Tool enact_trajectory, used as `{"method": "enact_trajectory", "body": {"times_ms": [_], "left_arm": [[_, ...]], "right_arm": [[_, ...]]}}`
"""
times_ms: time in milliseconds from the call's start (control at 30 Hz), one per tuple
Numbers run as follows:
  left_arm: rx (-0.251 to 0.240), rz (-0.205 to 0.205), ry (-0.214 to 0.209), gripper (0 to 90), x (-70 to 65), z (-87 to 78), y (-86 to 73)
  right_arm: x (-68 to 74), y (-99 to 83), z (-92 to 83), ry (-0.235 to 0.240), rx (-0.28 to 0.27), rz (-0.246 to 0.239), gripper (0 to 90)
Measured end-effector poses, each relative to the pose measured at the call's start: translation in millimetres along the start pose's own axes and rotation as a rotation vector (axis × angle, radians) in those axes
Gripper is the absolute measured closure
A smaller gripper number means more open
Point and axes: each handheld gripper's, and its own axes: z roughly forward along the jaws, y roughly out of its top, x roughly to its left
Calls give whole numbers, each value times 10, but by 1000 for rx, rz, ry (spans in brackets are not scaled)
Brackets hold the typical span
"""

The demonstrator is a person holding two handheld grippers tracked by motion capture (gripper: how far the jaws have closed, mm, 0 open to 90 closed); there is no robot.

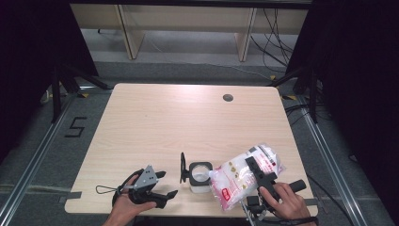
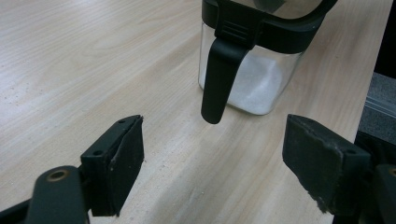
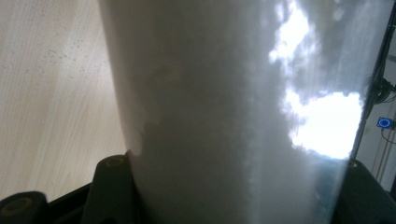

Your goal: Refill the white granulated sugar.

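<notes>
– High view? – Right gripper (image 1: pixel 256 176) clamped the tilted bag (image 1: pixel 244 176) over the jar (image 1: pixel 201 175) near the table (image 1: pixel 155 122) front edge.
– Gripper views? – Left gripper (image 2: pixel 212 154) gaped empty before the jar; bag wedged between the right's jaws

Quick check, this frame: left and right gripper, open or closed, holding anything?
Left gripper: open, empty, jaws apart short of the glass jar.
Right gripper: closed on the plastic bag of white powder, tilted toward the jar.
</notes>
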Motion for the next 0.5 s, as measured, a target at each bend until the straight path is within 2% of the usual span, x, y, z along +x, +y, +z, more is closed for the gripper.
{"method": "enact_trajectory", "body": {"times_ms": [100,133,167,233,267,300,333,400,433,467,500], "left_arm": [[2,8,-2,203,8,-6,3],[-1,4,1,203,-2,-5,3],[-2,0,8,203,-11,-5,2],[10,-3,13,203,-15,-8,1],[6,22,6,203,-9,-13,10],[6,22,6,203,-9,-13,10],[-3,-10,0,203,-26,-7,3],[-8,10,1,203,-12,-15,11],[-9,-10,2,203,-20,-15,8],[-3,21,4,203,4,-14,15],[-3,21,4,203,4,-14,15]], "right_arm": [[-9,-1,6,-4,-11,-18,448],[8,6,-7,16,11,11,449],[-13,10,7,-5,-14,-17,448],[-15,16,9,-5,-15,-19,449],[-17,27,3,-9,-9,-21,449],[-17,27,3,-9,-9,-21,449],[-32,36,4,-6,-19,-27,449],[-38,42,1,-7,-23,-29,449],[-40,42,-5,-13,-23,-19,450],[-31,40,-6,-8,-18,9,452],[-31,40,-6,-8,-18,9,452]]}}
